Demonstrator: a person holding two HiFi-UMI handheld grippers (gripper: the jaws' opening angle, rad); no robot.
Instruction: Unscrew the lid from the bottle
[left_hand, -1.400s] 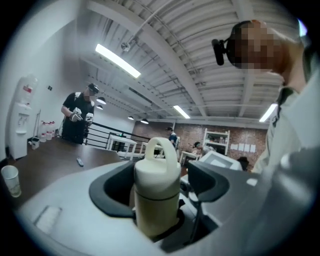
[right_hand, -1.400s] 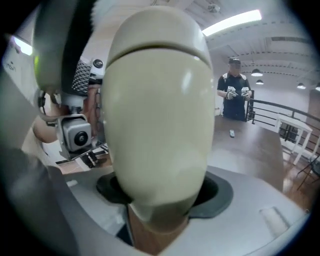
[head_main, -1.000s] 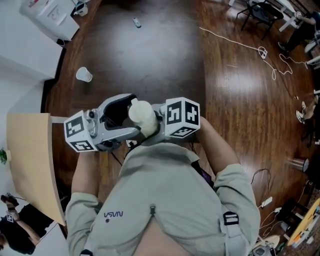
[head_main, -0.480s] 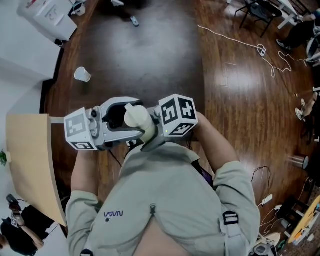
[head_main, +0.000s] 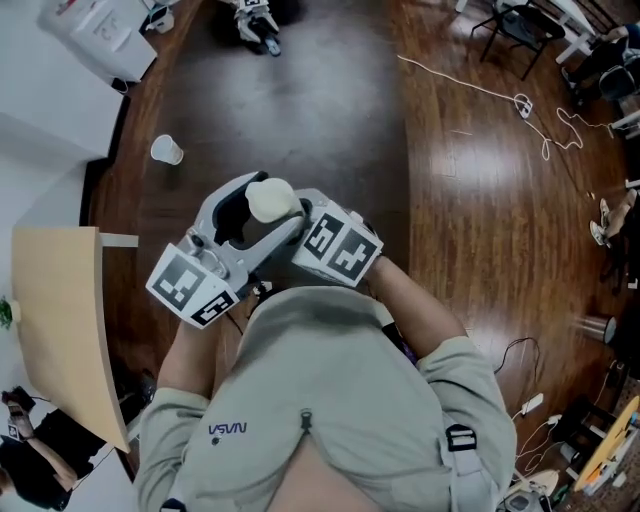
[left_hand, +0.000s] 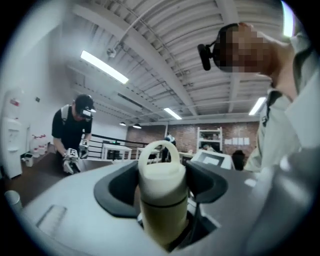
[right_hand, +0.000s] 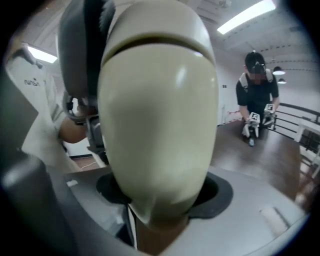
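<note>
Bottle (right_hand: 159, 125) is held in the air before my chest. My right claw (right_hand: 161, 202) pinches its lower body, I judge to stop it turning, while my left claw (left_hand: 161, 184) is pressed onto the lid (left_hand: 161, 175) for twisting. Long axis stands near upright, lid uppermost.

1. Head view: from above the person, facing steeply down at the wood floor (head_main: 300, 110), with the cream bottle (head_main: 272, 198) close below.
2. Left gripper view: looks level, very near the bottle's lid end.
3. Right gripper view: so near that the bottle fills most of it.
4. All three views share that bottle.
</note>
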